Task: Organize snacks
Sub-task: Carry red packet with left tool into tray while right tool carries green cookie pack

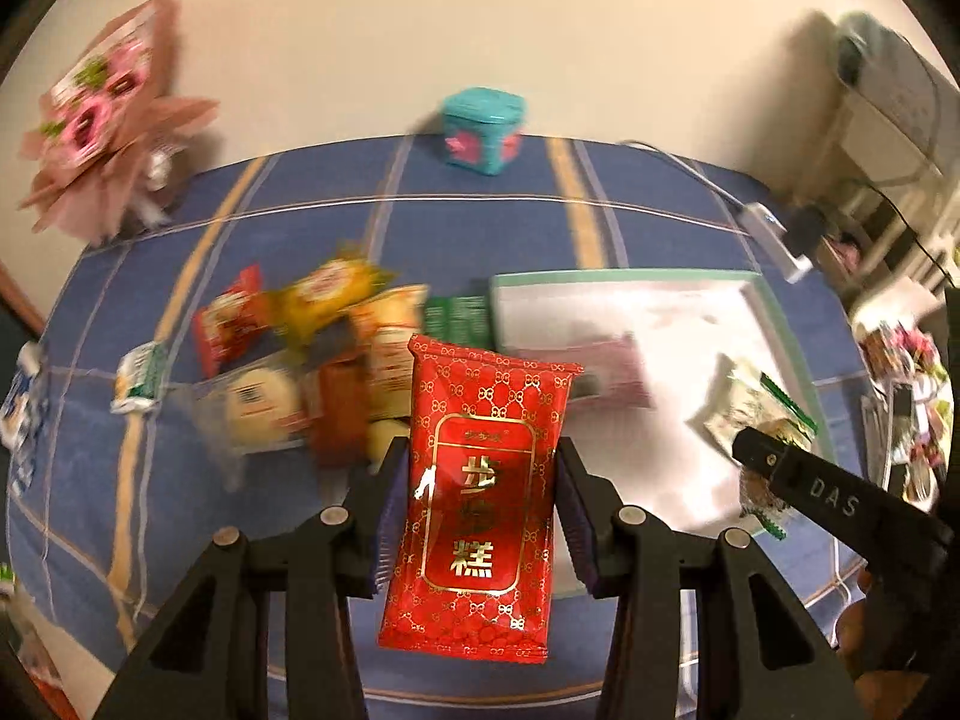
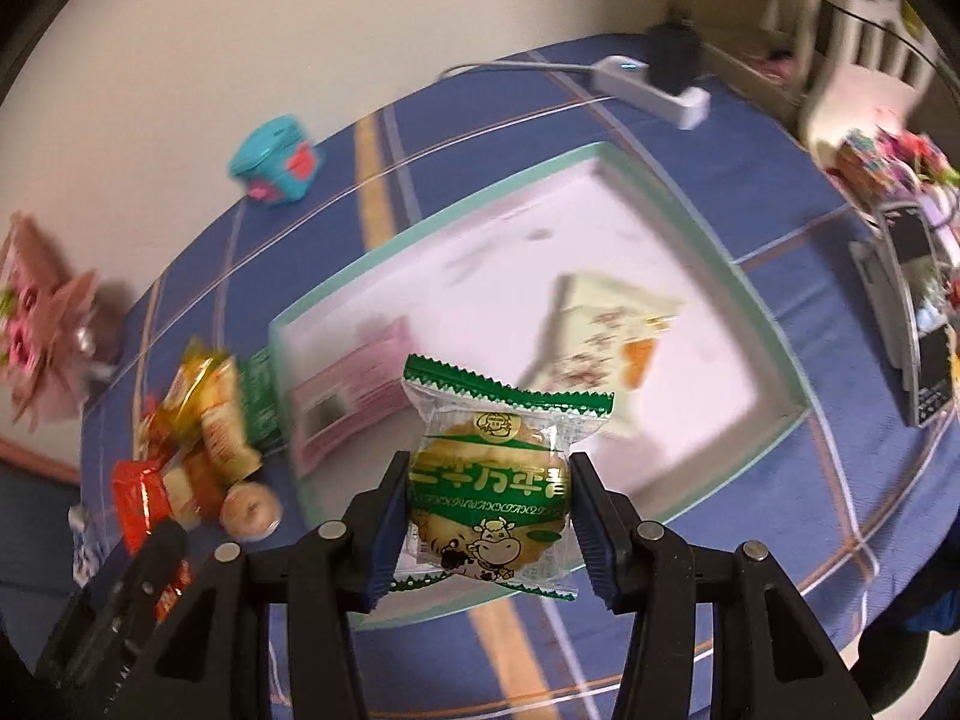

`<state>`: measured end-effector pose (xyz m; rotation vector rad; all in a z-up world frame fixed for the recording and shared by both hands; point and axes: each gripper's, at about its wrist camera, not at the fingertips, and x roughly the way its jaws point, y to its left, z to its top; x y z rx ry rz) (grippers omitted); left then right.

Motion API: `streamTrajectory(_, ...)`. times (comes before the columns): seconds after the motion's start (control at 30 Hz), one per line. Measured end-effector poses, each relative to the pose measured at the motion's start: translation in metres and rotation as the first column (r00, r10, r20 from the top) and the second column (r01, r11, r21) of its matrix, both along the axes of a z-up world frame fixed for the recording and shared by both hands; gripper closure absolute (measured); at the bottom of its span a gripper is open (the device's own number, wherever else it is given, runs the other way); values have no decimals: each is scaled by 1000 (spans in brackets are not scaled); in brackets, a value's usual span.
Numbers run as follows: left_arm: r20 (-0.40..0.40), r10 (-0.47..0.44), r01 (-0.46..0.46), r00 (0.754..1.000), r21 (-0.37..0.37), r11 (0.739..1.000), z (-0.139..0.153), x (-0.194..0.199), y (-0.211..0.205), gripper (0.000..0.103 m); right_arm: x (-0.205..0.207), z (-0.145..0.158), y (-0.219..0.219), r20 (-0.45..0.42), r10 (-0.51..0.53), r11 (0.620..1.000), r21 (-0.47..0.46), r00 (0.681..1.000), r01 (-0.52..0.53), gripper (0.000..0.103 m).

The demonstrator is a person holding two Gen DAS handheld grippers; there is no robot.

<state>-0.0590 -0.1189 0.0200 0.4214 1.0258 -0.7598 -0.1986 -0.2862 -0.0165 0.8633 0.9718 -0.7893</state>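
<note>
My left gripper (image 1: 480, 480) is shut on a red snack packet with gold print (image 1: 480, 498), held above the blue tablecloth. My right gripper (image 2: 489, 492) is shut on a green-and-clear cookie packet with a cow on it (image 2: 492, 480), held over the near edge of a white tray with a mint rim (image 2: 336, 282). The tray (image 1: 600, 277) holds a pink packet (image 2: 348, 402) and a pale cream packet (image 2: 606, 336). A pile of loose snacks (image 1: 312, 354) lies left of the tray; it also shows in the right wrist view (image 2: 198, 438).
A teal tin (image 1: 483, 129) stands at the table's far edge. A pink flower bouquet (image 1: 102, 114) sits at the far left. A white power strip (image 2: 654, 90) with a cable lies at the far right. A phone (image 2: 918, 312) and colourful clutter sit at the right edge.
</note>
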Motion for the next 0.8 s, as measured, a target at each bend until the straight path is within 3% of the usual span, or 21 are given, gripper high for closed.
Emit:
streamTrajectory(0.33, -29, -126, 127, 992, 22, 992, -26, -29, -57, 55, -18, 2, -22, -16, -64, 998, -17, 998, 64, 50)
streamTrajectory(0.6, -82, -130, 133, 988, 37, 990, -49, -28, -66, 55, -10, -9, -20, -59, -44, 999, -8, 997, 44, 50)
streamTrajectory(0.7, -85, -127, 131, 988, 41, 990, -53, -28, -68, 43, -6, -13, -18, -74, -30, 1000, -2, 997, 29, 49)
streamTrajectory(0.73, -85, -125, 129, 988, 42, 991, -53, -28, -68, 33, -6, -14, -18, -78, -29, 1000, 0, 997, 29, 49)
streamTrajectory(0.8, -87, -120, 124, 989, 41, 991, -53, -28, -67, 28, -4, -17, -17, -92, -21, 1000, 6, 996, 22, 47)
